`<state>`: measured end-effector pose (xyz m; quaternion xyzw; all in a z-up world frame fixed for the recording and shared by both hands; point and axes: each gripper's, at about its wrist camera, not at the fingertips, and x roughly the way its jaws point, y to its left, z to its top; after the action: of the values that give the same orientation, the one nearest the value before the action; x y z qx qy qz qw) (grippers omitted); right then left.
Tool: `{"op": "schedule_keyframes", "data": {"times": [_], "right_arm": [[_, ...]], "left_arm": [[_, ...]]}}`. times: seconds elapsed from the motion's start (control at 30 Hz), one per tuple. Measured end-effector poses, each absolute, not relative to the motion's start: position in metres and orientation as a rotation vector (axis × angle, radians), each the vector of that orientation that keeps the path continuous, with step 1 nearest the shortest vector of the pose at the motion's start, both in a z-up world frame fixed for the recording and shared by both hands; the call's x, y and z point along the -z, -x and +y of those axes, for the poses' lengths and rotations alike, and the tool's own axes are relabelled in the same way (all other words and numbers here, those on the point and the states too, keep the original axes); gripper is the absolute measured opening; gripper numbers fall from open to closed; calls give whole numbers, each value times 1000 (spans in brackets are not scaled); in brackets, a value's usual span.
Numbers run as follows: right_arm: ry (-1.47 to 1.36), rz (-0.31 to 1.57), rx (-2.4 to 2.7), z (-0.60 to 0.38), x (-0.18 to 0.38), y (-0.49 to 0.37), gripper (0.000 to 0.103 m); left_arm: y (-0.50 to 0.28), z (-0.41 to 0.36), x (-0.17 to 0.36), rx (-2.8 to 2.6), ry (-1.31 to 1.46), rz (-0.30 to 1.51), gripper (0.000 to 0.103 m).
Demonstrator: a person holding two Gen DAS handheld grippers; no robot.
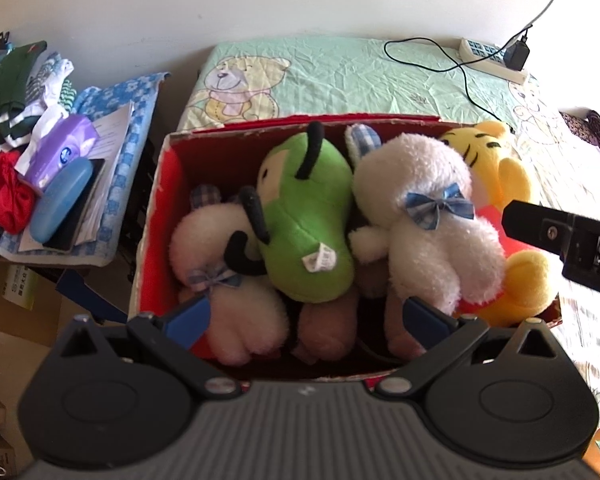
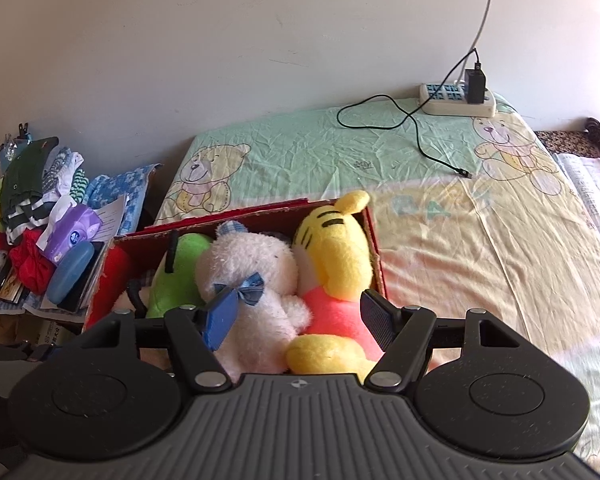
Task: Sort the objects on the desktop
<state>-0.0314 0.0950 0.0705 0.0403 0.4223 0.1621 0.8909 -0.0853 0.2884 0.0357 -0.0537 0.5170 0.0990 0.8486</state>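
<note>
A red cardboard box [image 1: 168, 208] [image 2: 377, 248] sits on the bed, packed with plush toys. In it lie a green plush [image 1: 304, 220] [image 2: 176, 280], a white plush with a blue bow [image 1: 428, 232] [image 2: 252, 264], a yellow tiger plush [image 1: 500, 176] [image 2: 332, 248] and a second white plush [image 1: 220, 240]. My left gripper [image 1: 308, 316] hovers open above the box's near side, holding nothing. My right gripper [image 2: 298, 320] is open over the white and yellow toys, its jaws wide apart. A black part of the right gripper [image 1: 560, 240] juts in from the right.
Left of the bed, a side table carries a purple tissue pack [image 1: 60, 148], a blue glasses case [image 1: 60, 200], papers and piled clothes [image 1: 8, 92]. A power strip [image 2: 456, 100] and black cable [image 2: 420, 136] lie at the bed's far end. Bare bear-print sheet [image 2: 480, 248] stretches right of the box.
</note>
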Motion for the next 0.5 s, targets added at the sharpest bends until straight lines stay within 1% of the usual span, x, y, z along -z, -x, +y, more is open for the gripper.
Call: {"op": "schedule_keyframes", "data": {"times": [0.5], "right_arm": [[-93, 904, -357, 94, -65, 33, 71]], "left_arm": [[84, 293, -38, -250, 122, 1090, 102]]}}
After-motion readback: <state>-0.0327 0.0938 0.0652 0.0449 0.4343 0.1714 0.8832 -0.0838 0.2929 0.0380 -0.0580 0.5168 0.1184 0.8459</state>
